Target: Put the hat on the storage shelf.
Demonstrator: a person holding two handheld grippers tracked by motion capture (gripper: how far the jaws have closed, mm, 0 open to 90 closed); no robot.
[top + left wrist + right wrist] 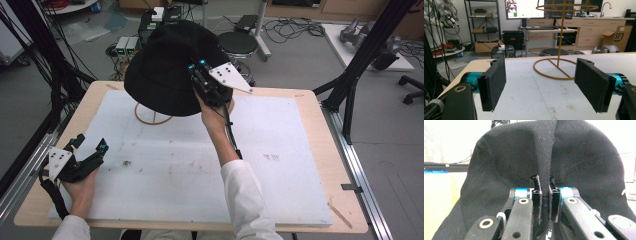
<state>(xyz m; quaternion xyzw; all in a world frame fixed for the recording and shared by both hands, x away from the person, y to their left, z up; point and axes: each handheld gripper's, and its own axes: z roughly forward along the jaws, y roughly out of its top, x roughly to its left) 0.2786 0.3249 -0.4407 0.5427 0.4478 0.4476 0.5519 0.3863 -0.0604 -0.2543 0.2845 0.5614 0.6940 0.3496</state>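
"SF" on the cardboard box (617,37) beside the far cabinets, in the left gripper view.

Your right gripper (196,66) is raised at arm's length, jaws pinched tight together. Your left gripper (90,142) rests low near your side, jaws spread wide with nothing between them.

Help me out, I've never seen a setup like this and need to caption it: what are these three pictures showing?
A person holds a hand-operated two-jaw gripper in each hand. One camera looks down from above the table; the other two ride on the grippers, looking along their jaws. The right gripper is clamped on a fold of a black hat, held above a yellow wire stand on the white mat. The left gripper rests open near the table's edge, holding nothing.
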